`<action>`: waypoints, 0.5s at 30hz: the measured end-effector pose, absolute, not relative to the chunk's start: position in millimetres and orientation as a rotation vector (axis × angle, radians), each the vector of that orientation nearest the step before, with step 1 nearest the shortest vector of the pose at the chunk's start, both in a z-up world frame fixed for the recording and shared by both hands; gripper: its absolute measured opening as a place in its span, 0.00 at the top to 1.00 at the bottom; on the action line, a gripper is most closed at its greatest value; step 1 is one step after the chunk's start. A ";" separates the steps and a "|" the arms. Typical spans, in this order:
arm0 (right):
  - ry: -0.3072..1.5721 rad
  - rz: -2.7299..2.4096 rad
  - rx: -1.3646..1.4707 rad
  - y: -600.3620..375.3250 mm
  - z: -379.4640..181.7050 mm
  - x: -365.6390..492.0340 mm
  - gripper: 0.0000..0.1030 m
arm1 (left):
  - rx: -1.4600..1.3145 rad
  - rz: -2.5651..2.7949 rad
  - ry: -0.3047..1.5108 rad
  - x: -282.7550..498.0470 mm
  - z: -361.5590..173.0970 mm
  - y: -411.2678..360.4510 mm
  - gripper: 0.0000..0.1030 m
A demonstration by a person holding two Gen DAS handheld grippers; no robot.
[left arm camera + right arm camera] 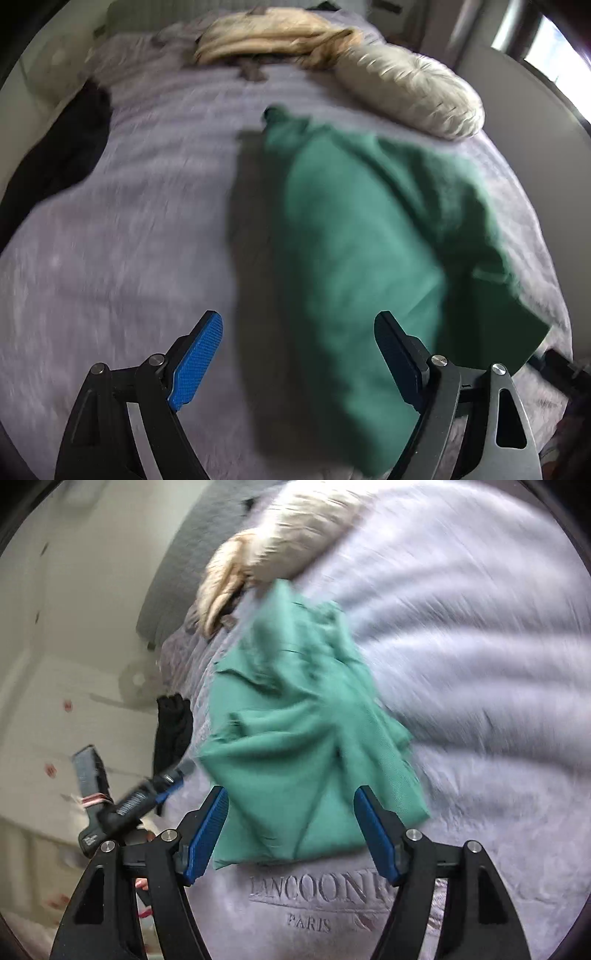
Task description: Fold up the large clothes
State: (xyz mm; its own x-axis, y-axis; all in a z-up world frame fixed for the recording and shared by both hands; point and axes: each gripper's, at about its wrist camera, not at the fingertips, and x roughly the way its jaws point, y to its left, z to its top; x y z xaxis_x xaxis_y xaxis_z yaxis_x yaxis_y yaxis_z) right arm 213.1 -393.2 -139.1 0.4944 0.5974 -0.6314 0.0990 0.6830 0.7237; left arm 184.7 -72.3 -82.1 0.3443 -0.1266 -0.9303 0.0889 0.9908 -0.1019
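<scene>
Green cloth (354,236) is lying on a big bed, bunched up in soft folds and wrinkles. It looks thin and smooth, and in the right wrist view (295,746) one flat corner is pointing down toward the camera. The bed cover (129,240) under it is pale purple and looks fuzzy, with soft ridges running across it. Both pictures are blurry, so small things are hard to see.

A fluffy cream blanket (410,88) is sitting rolled up like a fat sausage near the far end of the bed, just past the green cloth. A tan cloth (266,37) is lying crumpled beside it. Something black and soft (62,155) is hanging off the left edge of the bed.

Stitched letters (317,888) are showing on the bed cover close to the camera. They are reading something like "LANCOON", with the ends hidden by the tongs, and "PARIS" is sitting below.

The left gripper (299,356) is spreading its two fingers wide apart. Its pads (197,360) are blue and bumpy, on black arms. It is holding nothing, and the green cloth is lying between and past the fingers.

The right gripper (291,834) is also standing wide open, pinching nothing. The near edge of the green cloth is sitting between its blue pads (207,836). I cannot tell if the pads are touching the cloth.
</scene>
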 end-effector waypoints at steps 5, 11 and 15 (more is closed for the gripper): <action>1.081 0.273 0.464 -339.2 -127.8 244.1 0.73 | -0.006 -0.160 1.213 173.7 -95.3 -75.9 0.17; 1.004 0.125 0.743 -389.7 -140.3 227.5 0.96 | -0.017 -0.224 1.211 165.6 -102.3 -67.5 0.09; 1.130 0.040 1.045 -426.0 -213.4 191.1 0.96 | -0.041 -0.243 1.238 158.5 -113.6 -63.9 0.06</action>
